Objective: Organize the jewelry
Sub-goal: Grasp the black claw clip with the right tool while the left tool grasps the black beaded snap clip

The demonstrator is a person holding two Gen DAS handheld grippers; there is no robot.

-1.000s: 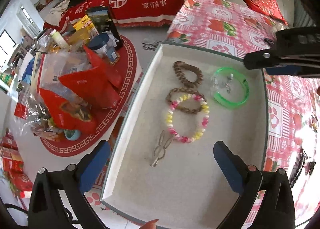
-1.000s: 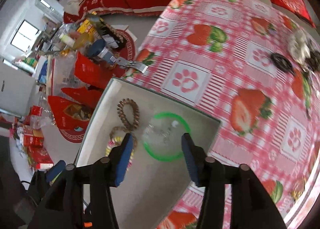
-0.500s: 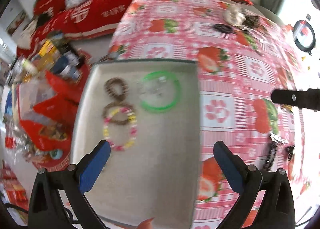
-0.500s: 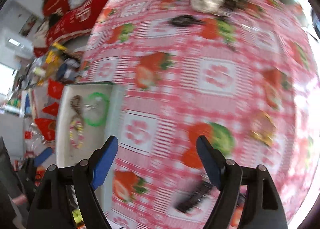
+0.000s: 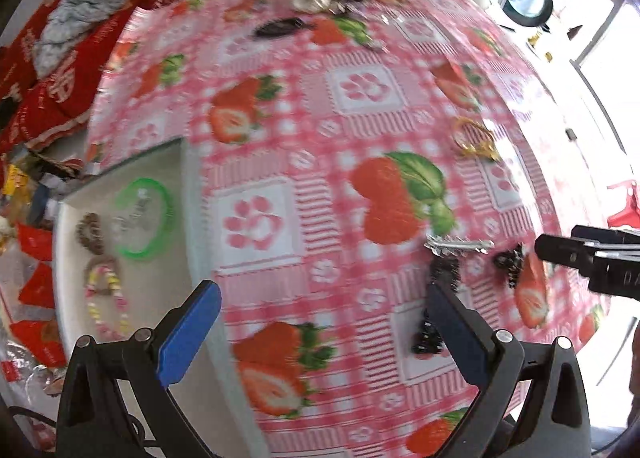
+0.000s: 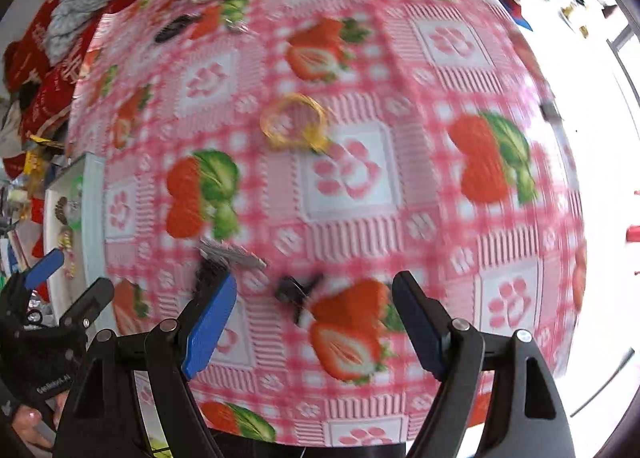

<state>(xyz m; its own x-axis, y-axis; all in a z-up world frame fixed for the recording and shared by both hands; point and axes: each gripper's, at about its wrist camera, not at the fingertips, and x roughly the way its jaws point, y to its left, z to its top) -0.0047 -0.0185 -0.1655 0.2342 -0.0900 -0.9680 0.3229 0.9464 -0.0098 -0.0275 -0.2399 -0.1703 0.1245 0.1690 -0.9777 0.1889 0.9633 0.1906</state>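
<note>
At the far left the white tray holds four pieces: one green bangle, two brown coil hair ties and one pastel bead bracelet. On the strawberry tablecloth to its right lie one silver clip, one gold ring-shaped piece and some blurred black clips. The left gripper stands wide open and empty, and so does the right gripper.

A white tray sits at the tablecloth's left edge, holding a green bangle and beaded bracelet. A silver clip lies near the right edge. The left gripper hovers with jaws apart, empty.
</note>
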